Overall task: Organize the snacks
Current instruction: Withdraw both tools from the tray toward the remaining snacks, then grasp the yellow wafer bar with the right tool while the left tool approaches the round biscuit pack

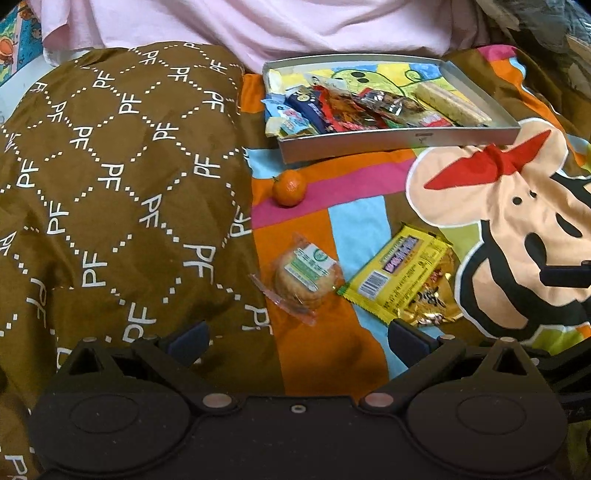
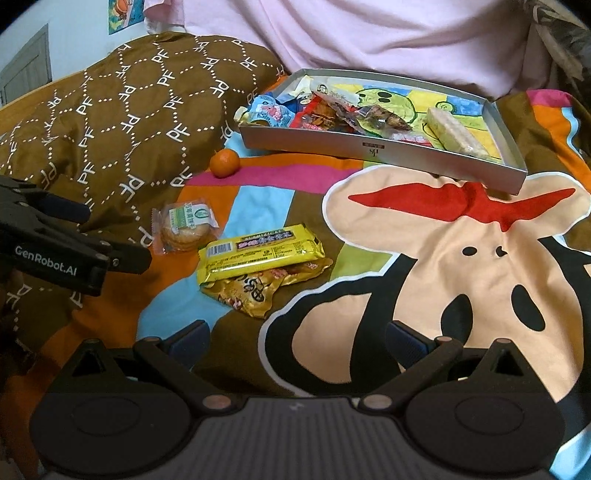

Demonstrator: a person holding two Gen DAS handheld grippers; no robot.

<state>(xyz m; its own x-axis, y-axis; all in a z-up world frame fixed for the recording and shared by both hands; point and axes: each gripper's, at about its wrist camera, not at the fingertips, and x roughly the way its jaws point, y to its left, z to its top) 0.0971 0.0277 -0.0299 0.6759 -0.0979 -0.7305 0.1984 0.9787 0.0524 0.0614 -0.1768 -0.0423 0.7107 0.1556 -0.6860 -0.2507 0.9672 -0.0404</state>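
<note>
A silver tray [image 1: 399, 142] [image 2: 369, 149] holds several wrapped snacks at the far side of the bedspread. On the cloth in front of it lie a small orange [image 1: 289, 187] [image 2: 225, 163], a clear-wrapped cookie pack [image 1: 304, 275] [image 2: 184, 226], a yellow snack bar [image 1: 397, 275] [image 2: 260, 252] and a gold candy bag [image 1: 432, 301] [image 2: 251, 291] partly under the bar. My left gripper [image 1: 297, 341] is open and empty, just short of the cookie pack and the bar. My right gripper [image 2: 297, 339] is open and empty, near the gold bag.
A brown PF-patterned pillow [image 1: 110, 184] [image 2: 129, 110] lies to the left. Pink bedding [image 1: 258, 22] [image 2: 369, 33] rises behind the tray. The left gripper's body shows at the left edge of the right wrist view [image 2: 55, 243].
</note>
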